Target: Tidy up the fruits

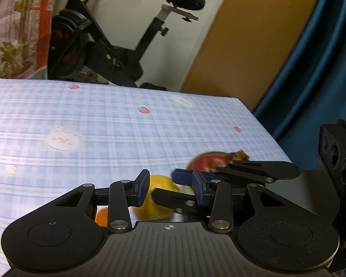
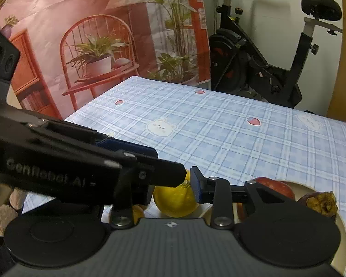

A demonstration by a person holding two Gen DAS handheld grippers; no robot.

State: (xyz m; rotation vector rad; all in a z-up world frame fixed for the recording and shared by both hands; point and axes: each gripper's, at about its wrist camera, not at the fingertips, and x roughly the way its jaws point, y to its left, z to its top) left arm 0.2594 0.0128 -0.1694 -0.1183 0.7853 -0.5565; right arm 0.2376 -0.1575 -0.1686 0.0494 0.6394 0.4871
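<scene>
The yellow fruit (image 1: 156,205) sat on the blue checked surface (image 1: 103,124) near its front edge, with both tools crowded onto it. The left gripper (image 1: 170,188) straddled it with jaws partly apart, one pad at the fruit's left side; whether they pressed on it could not be told. The right gripper (image 2: 173,189) came in from the fruit's right, jaws closed on it, one blue pad (image 2: 196,190) against the skin. A small orange (image 1: 102,217) lay just left of the yellow fruit, and a red apple (image 2: 276,187) lay to its right on a pale plate (image 2: 341,230).
</scene>
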